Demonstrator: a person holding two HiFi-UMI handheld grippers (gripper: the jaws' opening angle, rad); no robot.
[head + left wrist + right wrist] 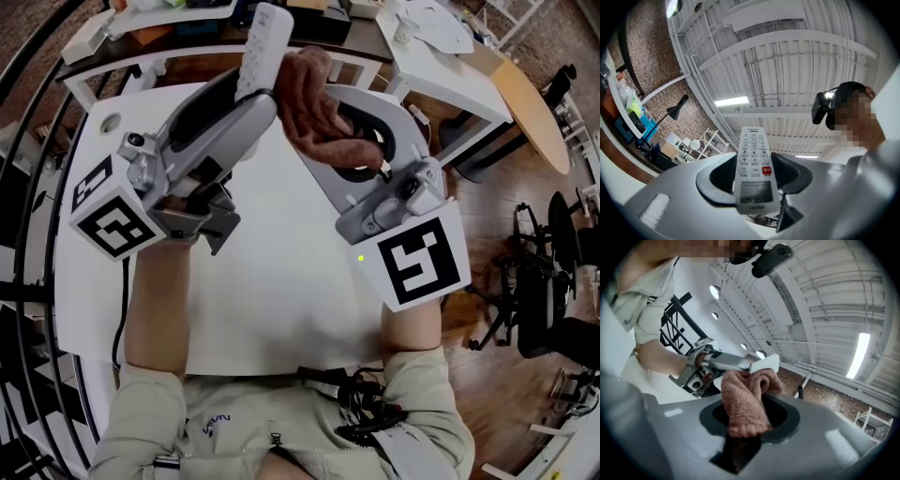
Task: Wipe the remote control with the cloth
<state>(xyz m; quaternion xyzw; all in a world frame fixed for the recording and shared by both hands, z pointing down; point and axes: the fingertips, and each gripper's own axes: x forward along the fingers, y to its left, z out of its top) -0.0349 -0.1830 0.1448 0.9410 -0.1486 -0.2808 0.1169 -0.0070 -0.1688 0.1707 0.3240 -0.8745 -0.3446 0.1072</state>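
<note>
The person is wearing a pale khaki shirt (pixel 234 427) with short sleeves and a small dark print on the chest. The left gripper (pixel 246 101) and the right gripper (pixel 354 150) are both showing smooth light-grey shells with black-lined openings at the jaws. At the rear of each, a white cube is displaying bold black square markers: the left cube (pixel 111 214) and the right cube (pixel 419 260). A thin black cable (pixel 122 300) is trailing from the left gripper's rear, and a small green light (pixel 361 258) is glowing beside the right cube.

White table (pixel 281 300) with a small round ring (pixel 110 122)
</note>
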